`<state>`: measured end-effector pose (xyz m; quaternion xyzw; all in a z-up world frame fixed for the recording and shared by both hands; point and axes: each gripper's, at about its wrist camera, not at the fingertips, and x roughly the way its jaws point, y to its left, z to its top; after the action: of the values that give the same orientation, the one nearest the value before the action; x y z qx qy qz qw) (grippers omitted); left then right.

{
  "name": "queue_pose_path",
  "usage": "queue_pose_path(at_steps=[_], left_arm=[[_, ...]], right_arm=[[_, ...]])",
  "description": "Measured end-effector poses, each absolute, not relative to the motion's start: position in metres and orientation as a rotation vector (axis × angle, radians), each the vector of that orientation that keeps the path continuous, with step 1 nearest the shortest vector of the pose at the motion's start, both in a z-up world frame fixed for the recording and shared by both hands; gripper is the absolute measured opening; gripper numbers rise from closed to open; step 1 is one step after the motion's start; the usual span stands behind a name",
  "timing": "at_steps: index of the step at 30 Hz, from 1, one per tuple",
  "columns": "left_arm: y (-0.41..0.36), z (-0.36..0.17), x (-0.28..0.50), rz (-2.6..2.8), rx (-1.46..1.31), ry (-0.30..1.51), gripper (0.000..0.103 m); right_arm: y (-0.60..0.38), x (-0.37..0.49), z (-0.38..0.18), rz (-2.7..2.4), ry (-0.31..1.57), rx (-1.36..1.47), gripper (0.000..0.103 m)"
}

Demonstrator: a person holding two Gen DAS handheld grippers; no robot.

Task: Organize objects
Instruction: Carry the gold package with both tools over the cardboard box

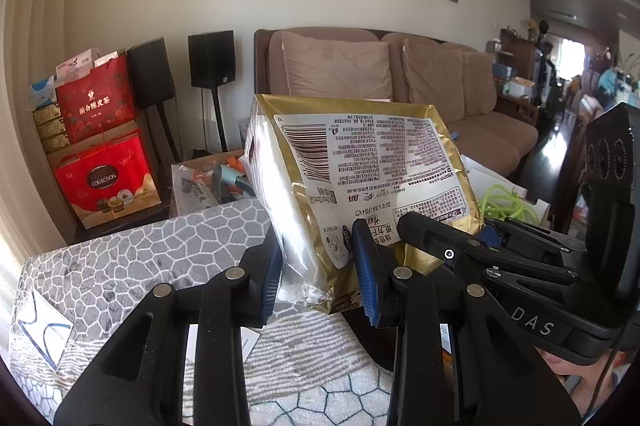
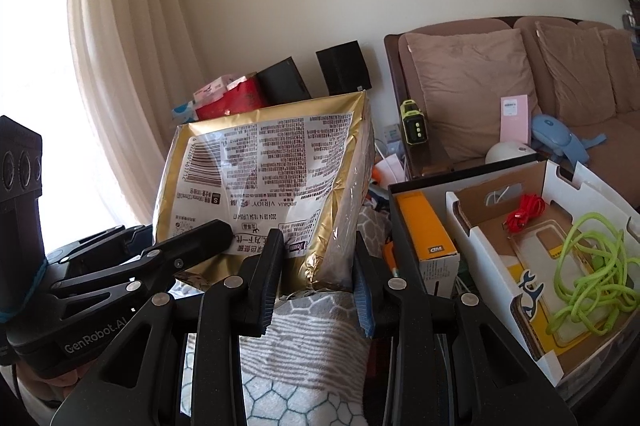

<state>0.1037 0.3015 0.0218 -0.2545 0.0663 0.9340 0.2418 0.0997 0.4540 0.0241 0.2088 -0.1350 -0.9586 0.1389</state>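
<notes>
In the left wrist view the left gripper (image 1: pixel 318 266) has its jaws clenched on the lower corner of a gold pack (image 1: pixel 360 162), which stands tilted between and above the jaws, clear of the patterned surface (image 1: pixel 132 250) below them. The right gripper (image 1: pixel 444 238) reaches in from the right of the jaws and pinches the same bottom edge. The pack looks light and soft, a crinkly plastic wrap over what may be tissue; its glossy film is likely slippery and will buckle under a one-corner hold, so a grip on the folded bottom seam, one at each end, seems the safest. Beyond the jaws lie a clear bag of small tools (image 1: pixel 208 178) and, further left, red gift boxes (image 1: pixel 100 146). In the right wrist view the right gripper's jaws grasp the pack's other lower corner, the pack rising straight ahead of them. To the right of the jaws, close by, sits an open cardboard box (image 2: pixel 500 250) holding a green cord (image 2: pixel 588 266), a red cable (image 2: pixel 524 214) and an orange box (image 2: pixel 428 226); its near wall stands in the way of any sideways swing. A sofa (image 2: pixel 600 130) lies beyond.
</notes>
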Motion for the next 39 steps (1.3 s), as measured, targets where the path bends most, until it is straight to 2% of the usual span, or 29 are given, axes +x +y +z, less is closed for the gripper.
queue_pose_path(at_steps=[39], left_arm=[[0.329,0.024,0.099,2.518,-0.670,0.208,0.031]], right_arm=[[0.476,0.102,0.029,-2.815,-0.442,0.586,0.033]])
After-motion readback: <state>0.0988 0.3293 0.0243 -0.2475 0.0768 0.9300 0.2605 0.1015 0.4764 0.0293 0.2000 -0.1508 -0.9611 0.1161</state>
